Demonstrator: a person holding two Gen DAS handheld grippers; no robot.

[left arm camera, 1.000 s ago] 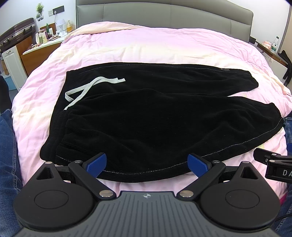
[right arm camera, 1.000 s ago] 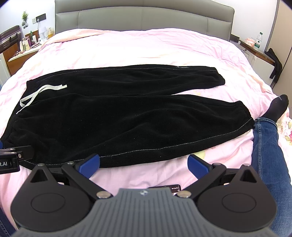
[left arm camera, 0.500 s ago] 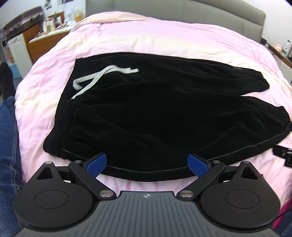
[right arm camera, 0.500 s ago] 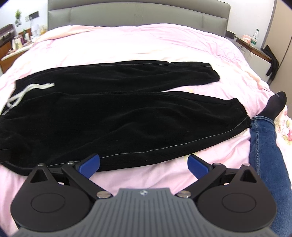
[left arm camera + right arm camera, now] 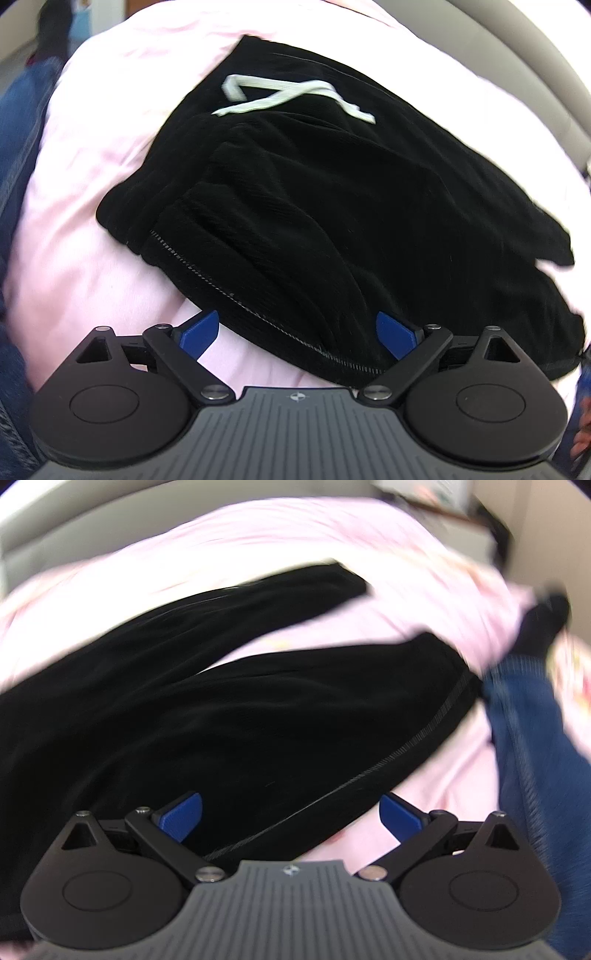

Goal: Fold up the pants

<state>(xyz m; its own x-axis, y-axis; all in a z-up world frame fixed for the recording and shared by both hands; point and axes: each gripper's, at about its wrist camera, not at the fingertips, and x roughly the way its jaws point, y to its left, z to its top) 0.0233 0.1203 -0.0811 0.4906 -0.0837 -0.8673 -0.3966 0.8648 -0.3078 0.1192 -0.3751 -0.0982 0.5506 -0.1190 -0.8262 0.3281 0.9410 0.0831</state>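
Black pants (image 5: pixel 332 206) lie spread flat on a pink bedcover (image 5: pixel 92 147), waist to the left with a white drawstring (image 5: pixel 291 98) on top. My left gripper (image 5: pixel 297 330) is open, low over the near seam at the waist end, its blue fingertips (image 5: pixel 199 328) straddling the fabric edge. In the right wrist view the same pants (image 5: pixel 221 709) show their two legs running right. My right gripper (image 5: pixel 291 810) is open over the near leg's seam, close to the cuff. Nothing is held by either gripper.
A person's leg in blue jeans (image 5: pixel 524 746) with a black sock (image 5: pixel 543 624) rests on the bed right of the cuffs. More denim (image 5: pixel 18 122) shows at the left. A grey headboard (image 5: pixel 535 48) stands behind.
Both grippers have dropped down and forward to the pants' near edge; the left swung toward the waist end, the right toward the cuff end. Both views are now motion-blurred. The jaws stay open.
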